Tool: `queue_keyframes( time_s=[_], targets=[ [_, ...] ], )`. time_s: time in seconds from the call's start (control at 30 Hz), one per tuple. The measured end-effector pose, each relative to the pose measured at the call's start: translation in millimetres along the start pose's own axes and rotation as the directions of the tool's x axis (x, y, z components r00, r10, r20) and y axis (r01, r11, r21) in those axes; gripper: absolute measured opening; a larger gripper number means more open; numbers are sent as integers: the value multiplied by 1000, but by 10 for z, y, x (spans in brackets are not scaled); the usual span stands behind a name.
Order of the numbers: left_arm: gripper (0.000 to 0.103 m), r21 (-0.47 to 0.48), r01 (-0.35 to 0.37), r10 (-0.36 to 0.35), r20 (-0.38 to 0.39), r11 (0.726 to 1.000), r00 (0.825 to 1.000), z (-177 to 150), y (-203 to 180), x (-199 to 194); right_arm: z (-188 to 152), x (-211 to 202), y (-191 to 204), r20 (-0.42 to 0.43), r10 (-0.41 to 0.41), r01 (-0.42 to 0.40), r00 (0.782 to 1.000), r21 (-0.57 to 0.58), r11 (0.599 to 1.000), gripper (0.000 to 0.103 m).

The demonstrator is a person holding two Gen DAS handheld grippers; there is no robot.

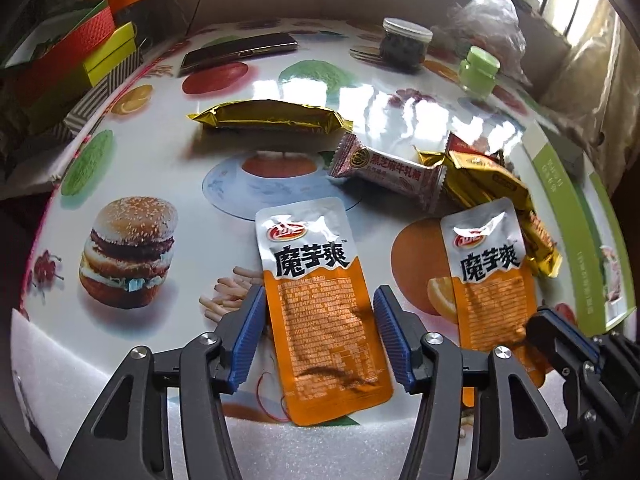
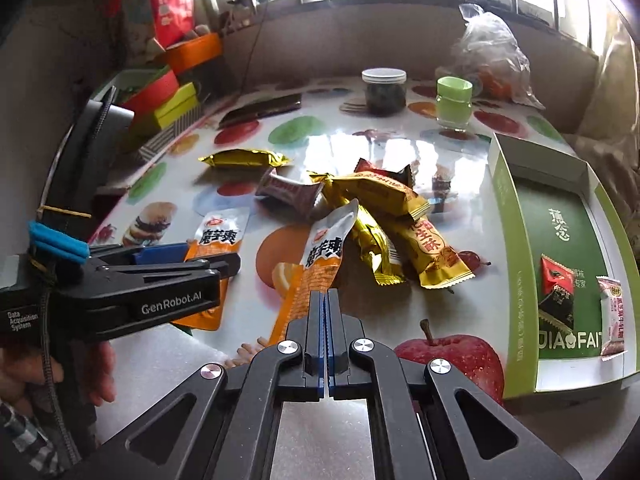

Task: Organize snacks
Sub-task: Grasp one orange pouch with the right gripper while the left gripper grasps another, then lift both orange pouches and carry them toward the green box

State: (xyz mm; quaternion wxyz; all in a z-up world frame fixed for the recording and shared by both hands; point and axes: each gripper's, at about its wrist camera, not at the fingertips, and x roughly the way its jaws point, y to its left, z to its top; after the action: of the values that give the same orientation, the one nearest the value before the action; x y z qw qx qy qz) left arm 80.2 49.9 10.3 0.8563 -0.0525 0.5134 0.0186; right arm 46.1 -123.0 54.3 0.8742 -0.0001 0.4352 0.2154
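Note:
Two orange-and-silver konjac packets lie on the printed table. My left gripper (image 1: 320,300) is open, its blue pads either side of the left packet (image 1: 320,300), which lies flat. My right gripper (image 2: 325,300) is shut on the lower edge of the right packet (image 2: 320,264), seen also in the left wrist view (image 1: 490,280). Behind lie gold bars (image 2: 400,216), a long gold bar (image 1: 268,118) and a pink-white candy (image 1: 384,174). The green box lid (image 2: 516,216) at right holds a red-black packet (image 2: 556,292) and a pink-white candy (image 2: 614,320).
A dark-filled jar (image 2: 384,90), a green jar (image 2: 452,104) and a plastic bag (image 2: 492,56) stand at the table's back. A phone (image 1: 240,54) lies back left. Stacked coloured boxes (image 1: 100,52) line the left edge.

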Motion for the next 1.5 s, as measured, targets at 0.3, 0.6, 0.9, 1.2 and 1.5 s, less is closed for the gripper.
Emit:
queue_keyframes(
  time_s=[0.3,0.6,0.9,1.2,1.5],
  targets=[
    [43,-20,38,-37,27,999,999,-21,48,-75,12,-96,17,31,1,-1,1000,5,1000,1],
    [38,-17,72,-71,45,997,996,-51,26,-149,13,-179,29,55,9,-10,998,7,1000,1],
    [38,8,104,-104,85,995,991,-17,-66,-322,27,-337,-2,92,16,-17,996,16,1000,1],
    [38,52,145,-150,95,988,984,-25,-221,-412,10,-573,-123,130,2,-7,991,39,999,1],
    [38,79,163,-170,89,983,981,-41,-379,-432,-26,-656,-313,114,35,-43,993,76,996,2]
  ],
)
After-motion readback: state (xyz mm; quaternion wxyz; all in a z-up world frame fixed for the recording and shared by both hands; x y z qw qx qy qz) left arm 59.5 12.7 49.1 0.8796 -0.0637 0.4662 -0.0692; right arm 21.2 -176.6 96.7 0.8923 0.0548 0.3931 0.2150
